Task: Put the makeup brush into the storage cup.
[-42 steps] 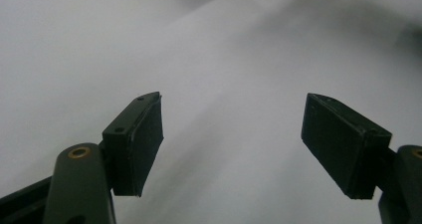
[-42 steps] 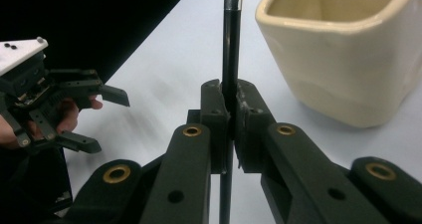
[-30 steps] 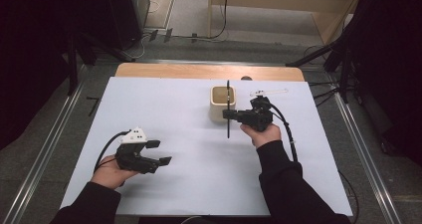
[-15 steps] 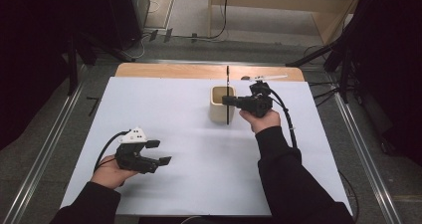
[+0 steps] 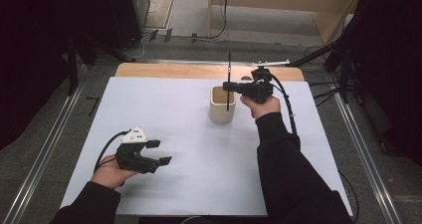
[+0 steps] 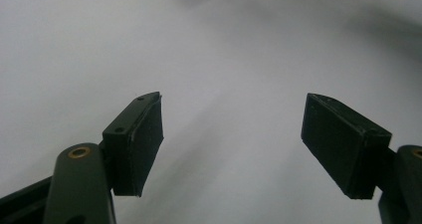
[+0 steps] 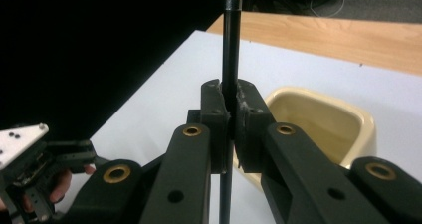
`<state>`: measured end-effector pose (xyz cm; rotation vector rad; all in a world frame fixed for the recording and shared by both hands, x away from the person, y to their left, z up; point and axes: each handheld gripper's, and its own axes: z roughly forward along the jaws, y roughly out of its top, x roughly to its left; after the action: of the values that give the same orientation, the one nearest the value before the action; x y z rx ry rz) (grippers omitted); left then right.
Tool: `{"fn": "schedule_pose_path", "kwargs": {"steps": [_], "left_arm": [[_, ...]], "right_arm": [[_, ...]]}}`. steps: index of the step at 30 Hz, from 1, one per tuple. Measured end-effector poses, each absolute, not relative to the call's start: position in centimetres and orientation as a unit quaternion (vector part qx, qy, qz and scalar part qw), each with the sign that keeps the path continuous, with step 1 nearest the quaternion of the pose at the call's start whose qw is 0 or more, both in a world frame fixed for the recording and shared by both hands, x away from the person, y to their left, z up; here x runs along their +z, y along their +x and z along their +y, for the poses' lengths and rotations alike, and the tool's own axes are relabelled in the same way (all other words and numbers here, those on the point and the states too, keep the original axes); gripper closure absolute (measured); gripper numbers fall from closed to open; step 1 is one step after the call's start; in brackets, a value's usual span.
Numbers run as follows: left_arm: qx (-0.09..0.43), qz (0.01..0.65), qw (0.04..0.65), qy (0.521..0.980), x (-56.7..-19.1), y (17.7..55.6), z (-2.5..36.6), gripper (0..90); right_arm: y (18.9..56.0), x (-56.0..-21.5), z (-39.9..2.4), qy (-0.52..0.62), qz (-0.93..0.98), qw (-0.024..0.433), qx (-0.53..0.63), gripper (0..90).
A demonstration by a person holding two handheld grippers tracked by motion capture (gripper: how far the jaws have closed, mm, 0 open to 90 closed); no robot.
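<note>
R gripper (image 5: 230, 86) clamped on thin black rod (image 5: 229, 64), held upright w/ lower end over cream cup (image 5: 219, 112). L gripper (image 5: 161, 152) jaws apart, nothing between, near table's front-left.

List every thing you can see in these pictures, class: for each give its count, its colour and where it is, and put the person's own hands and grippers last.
Cup: one, cream, far middle of the sheet, open side up.
Rod: one, thin, black, upright, clamped in the right gripper, its lower end at the cup's opening.
Sheet: one, white, covering most of the table.
Table edge: one, light wood, showing along the sheet's far side.
Rails: two, metal, on the floor to the left and right of the table.
Left gripper: one, black with a white plate, near left of the sheet, jaws apart, holding nothing.
Right gripper: one, black, beside the cup, shut on the rod.
</note>
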<state>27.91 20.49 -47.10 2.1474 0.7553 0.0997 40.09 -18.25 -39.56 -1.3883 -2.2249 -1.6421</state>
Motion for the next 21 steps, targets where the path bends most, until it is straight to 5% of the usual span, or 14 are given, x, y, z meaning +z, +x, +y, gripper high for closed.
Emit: {"fn": "schedule_pose_path", "kwargs": {"steps": [21], "left_arm": [[0.039,0.300,0.419,0.856,-47.2,28.0,20.5,25.2]], "right_arm": [[43.3,-38.3,-17.6,-0.461,-0.705,-0.039,-0.537,86.0]]}}
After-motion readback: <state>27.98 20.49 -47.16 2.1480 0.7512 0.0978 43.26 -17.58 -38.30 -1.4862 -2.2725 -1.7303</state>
